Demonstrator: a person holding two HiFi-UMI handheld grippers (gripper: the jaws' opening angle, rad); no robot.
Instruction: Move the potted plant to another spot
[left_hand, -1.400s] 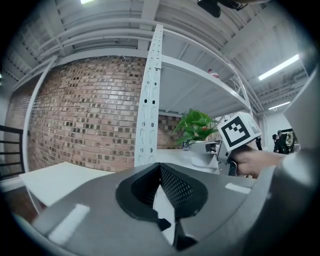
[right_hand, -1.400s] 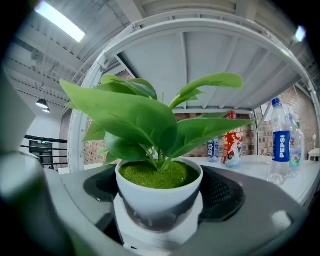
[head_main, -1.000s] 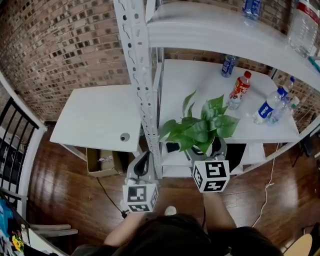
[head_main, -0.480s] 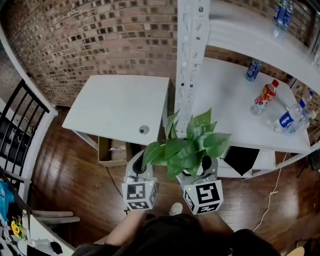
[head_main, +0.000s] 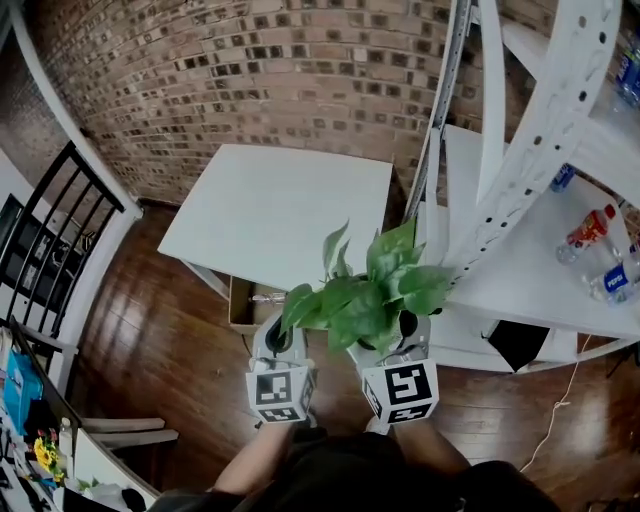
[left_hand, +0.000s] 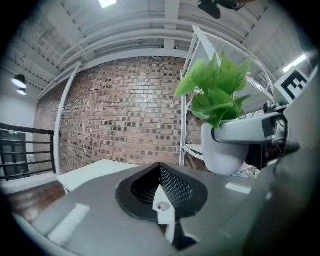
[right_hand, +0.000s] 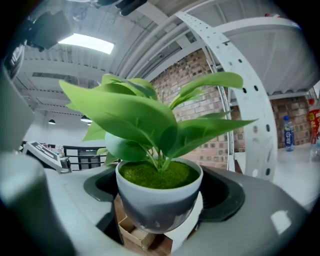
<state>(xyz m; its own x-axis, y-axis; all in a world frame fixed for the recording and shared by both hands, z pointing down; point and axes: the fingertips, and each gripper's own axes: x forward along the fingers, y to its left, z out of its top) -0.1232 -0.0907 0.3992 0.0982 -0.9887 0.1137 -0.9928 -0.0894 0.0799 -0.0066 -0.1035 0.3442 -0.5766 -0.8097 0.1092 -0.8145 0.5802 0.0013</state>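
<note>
between right tongs (right_hand: 161, 220), potted plant (right_hand: 158, 200), its moss (right_hand: 157, 175) hidden by leaves (head_main: 365, 298) overhead

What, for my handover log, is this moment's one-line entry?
right gripper: jaws shut on potted plant | left gripper: jaws shut, empty | plant off shelf and table

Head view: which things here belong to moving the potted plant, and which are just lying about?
Job: potted plant, held by the right tool; white table, possibly the new spot.
Lying about: bottles on the shelf unit; cardboard box under the table; black railing; left tool, holding nothing.
</note>
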